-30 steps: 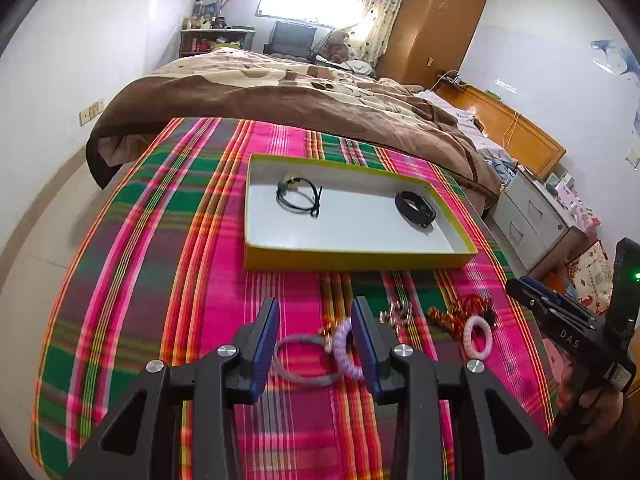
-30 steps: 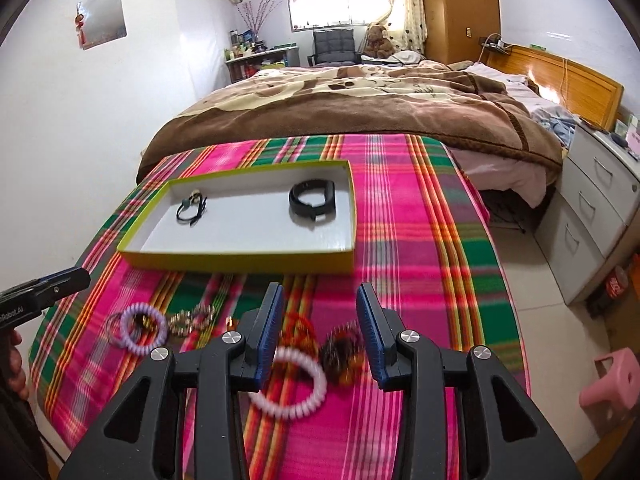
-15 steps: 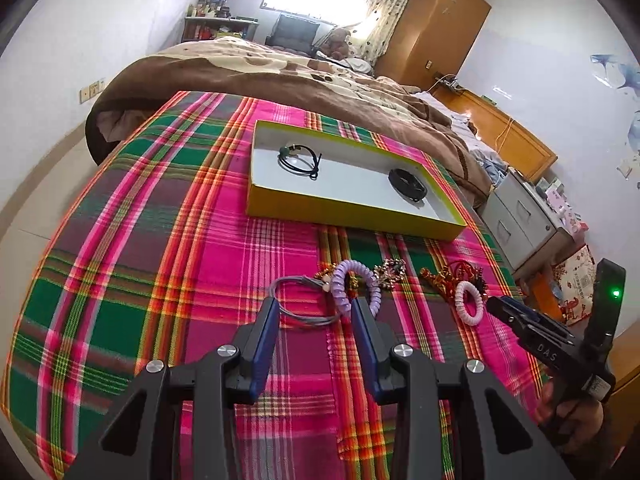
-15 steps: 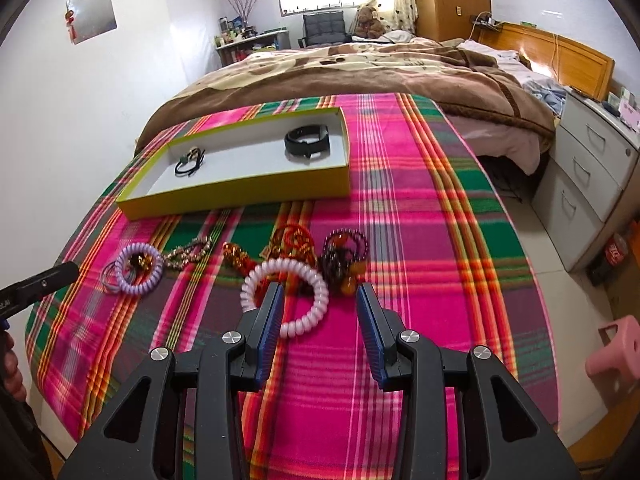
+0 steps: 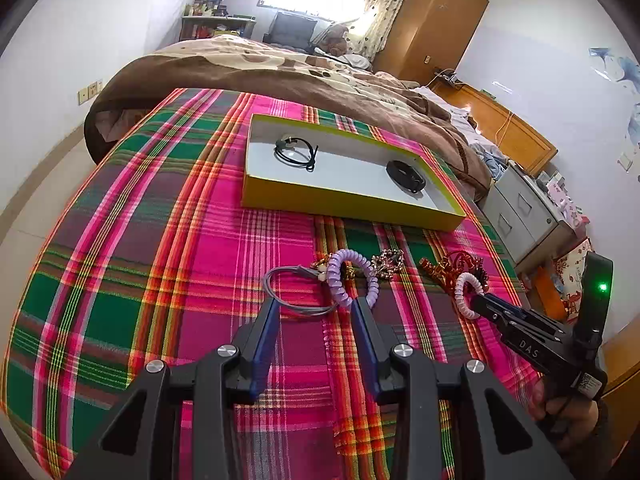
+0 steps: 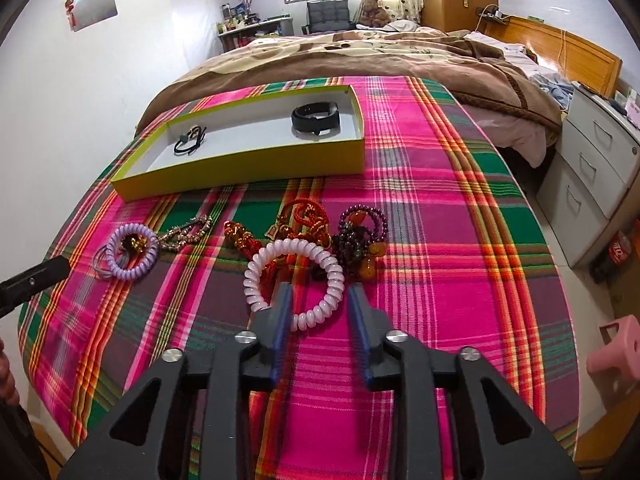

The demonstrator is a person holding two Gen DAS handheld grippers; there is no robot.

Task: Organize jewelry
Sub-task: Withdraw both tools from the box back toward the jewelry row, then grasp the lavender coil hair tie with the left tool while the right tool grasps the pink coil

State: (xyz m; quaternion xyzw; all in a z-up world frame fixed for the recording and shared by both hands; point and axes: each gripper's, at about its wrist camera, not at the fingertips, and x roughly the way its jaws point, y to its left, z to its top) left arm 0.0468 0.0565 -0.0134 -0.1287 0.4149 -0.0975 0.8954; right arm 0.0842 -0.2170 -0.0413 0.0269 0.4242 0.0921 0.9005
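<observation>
A yellow-walled tray (image 5: pixel 352 209) (image 6: pixel 240 170) on the plaid cloth holds a black cord bracelet (image 5: pixel 296 152) and a black band (image 6: pixel 316 118). In front of it lie loose pieces. My left gripper (image 5: pixel 316 303) is open, its tips at a grey hair loop (image 5: pixel 280 276) and a purple coil bracelet (image 5: pixel 335 280). My right gripper (image 6: pixel 320 292) has its jaws closing around the near arc of a white coil bracelet (image 6: pixel 314 313). A gap still shows at the right pad. In the left wrist view the right gripper (image 5: pixel 478 303) touches that white coil (image 5: pixel 460 294).
Behind the white coil lie a red knotted cord (image 6: pixel 304 216), dark purple beads (image 6: pixel 360 232) and a gold chain (image 6: pixel 188 232). The purple coil (image 6: pixel 132 256) is at the left. The table's front edge is close. Grey drawers (image 6: pixel 592 160) and a pink stool (image 6: pixel 616 348) stand to the right.
Both grippers have come down toward the loose jewelry. The right jaws have narrowed and now straddle the white coil's near arc. The left jaws keep the same width.
</observation>
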